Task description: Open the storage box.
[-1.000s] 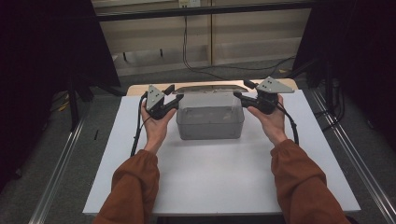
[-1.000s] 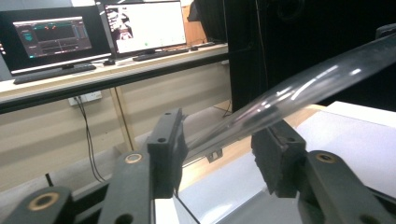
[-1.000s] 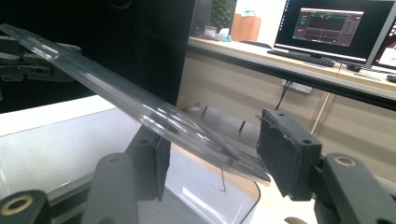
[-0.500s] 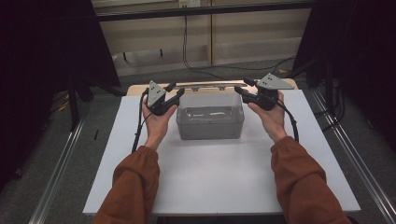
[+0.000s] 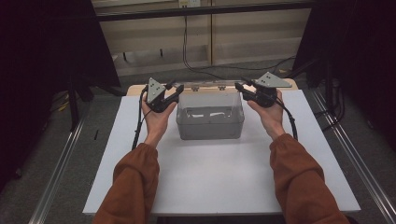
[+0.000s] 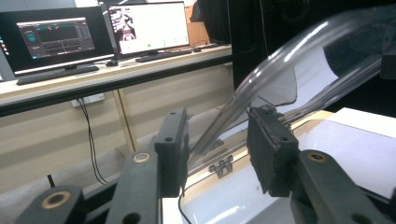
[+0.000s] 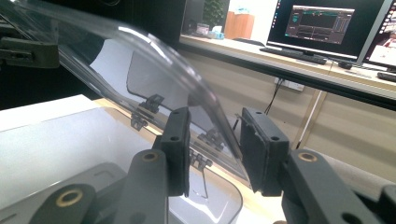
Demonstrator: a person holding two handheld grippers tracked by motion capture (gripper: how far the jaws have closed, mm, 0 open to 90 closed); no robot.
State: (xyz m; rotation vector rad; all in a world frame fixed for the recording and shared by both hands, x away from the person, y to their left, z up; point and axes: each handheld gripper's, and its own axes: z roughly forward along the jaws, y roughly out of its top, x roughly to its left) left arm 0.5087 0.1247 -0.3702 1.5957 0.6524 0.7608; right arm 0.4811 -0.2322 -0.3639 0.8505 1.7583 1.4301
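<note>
A clear plastic box (image 5: 210,122) stands at the far middle of the white table (image 5: 210,177). Its hinged clear lid (image 5: 210,87) is swung up toward the back. My left gripper (image 5: 176,91) is at the lid's left end and my right gripper (image 5: 239,87) at its right end. In the left gripper view the lid's rim (image 6: 299,51) runs between the jaws of the left gripper (image 6: 217,149), which stand apart with gaps on both sides. In the right gripper view the lid (image 7: 140,56) likewise passes between the spread jaws of the right gripper (image 7: 215,149). Small hinges (image 6: 222,165) join lid and box.
Metal rails (image 5: 56,172) run along both sides of the table. Behind it is a low wall with cables (image 5: 187,42). A desk with monitors (image 6: 149,28) and a keyboard stands farther back, the monitors (image 7: 327,25) also in the right gripper view.
The lid has swung up from nearly flat on the box to a raised tilt. Both grippers have moved up and back with its front corners.
</note>
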